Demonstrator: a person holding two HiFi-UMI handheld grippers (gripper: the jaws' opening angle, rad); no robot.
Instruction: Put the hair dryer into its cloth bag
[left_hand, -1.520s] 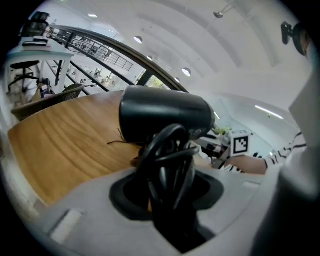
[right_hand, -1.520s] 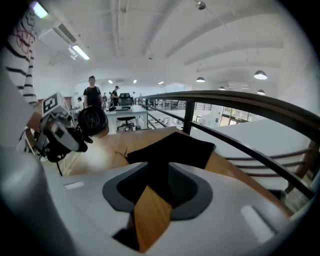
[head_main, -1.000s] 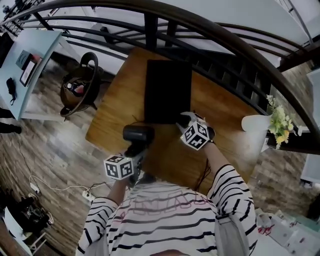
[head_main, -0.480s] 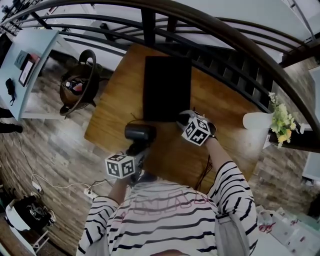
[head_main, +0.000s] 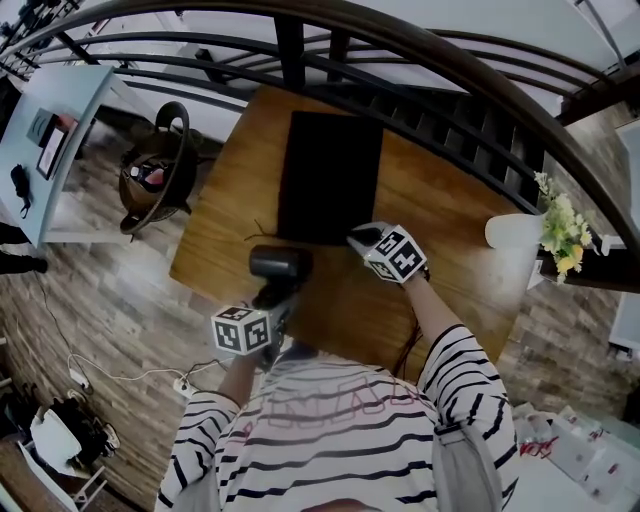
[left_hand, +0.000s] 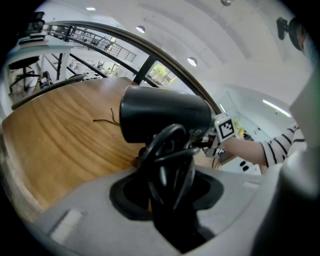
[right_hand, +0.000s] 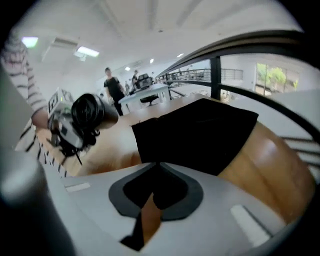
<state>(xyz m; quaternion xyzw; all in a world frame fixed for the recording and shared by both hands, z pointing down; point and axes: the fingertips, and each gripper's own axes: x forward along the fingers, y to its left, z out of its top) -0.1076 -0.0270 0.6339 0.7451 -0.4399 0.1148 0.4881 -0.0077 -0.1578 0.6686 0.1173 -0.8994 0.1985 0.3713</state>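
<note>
A: Arms out over the wooden table (head_main: 225, 235): your left gripper (head_main: 271, 297) stays close to your chest, clenched on the hair dryer (head_main: 280, 264) at its handle and coiled cord, with the barrel up beyond the jaws.

B: Your right arm reaches farther forward. Your right gripper (head_main: 362, 238) is pinched together on the near right corner of the cloth bag (head_main: 330, 175), which lies flat and black on the table.

A: So the dryer sits outside the bag, just beside its near edge.

B: The count: two grippers, one hair dryer, one cloth bag, and one white vase (head_main: 510, 232) of flowers at the table's right edge.
</note>
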